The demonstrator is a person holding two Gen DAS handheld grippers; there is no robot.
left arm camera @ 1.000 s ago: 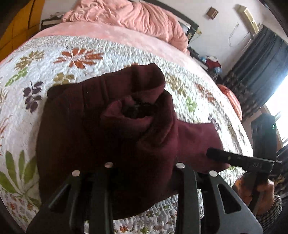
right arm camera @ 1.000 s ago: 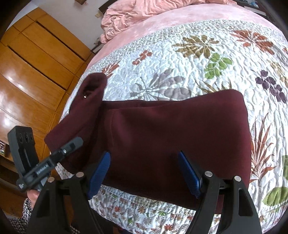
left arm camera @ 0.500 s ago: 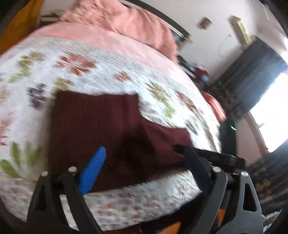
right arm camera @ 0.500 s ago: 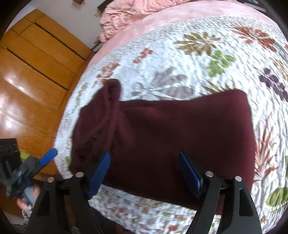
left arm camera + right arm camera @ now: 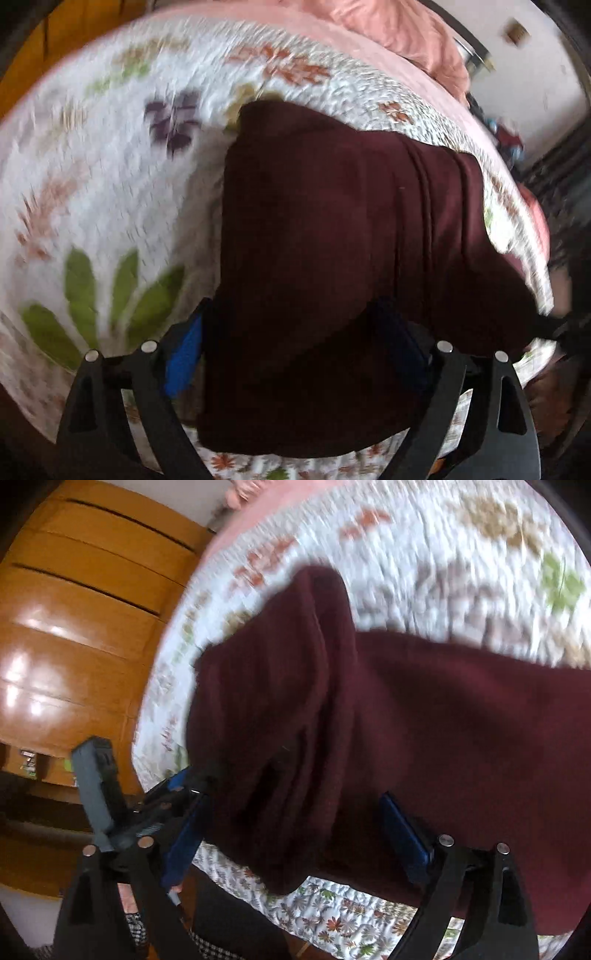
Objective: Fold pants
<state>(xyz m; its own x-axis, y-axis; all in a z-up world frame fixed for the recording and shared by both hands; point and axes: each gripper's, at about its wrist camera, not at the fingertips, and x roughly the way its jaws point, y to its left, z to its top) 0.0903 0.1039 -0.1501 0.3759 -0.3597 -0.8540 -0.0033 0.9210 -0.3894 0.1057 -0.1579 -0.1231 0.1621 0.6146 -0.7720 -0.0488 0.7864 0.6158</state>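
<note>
The maroon pants (image 5: 332, 258) lie folded near the front edge of the floral quilt (image 5: 110, 184), between your left gripper's (image 5: 295, 350) wide-apart jaws, while your right gripper's (image 5: 295, 830) jaws are opening around the cloth, neither pinching it.

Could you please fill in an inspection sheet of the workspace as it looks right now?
Surface: bed with a white floral quilt, pink sheet beyond it.
Job's things: maroon pants lying folded near the quilt's near edge, one end bunched.
Clutter: pink blanket heaped at the far end of the bed.
Grippers: left gripper open above the pants; right gripper with jaws opening, pants between the fingers, nothing gripped.
Cables: nothing seen.
Surroundings: wooden wardrobe beside the bed, dark curtain, white wall; both pictures are blurred.
</note>
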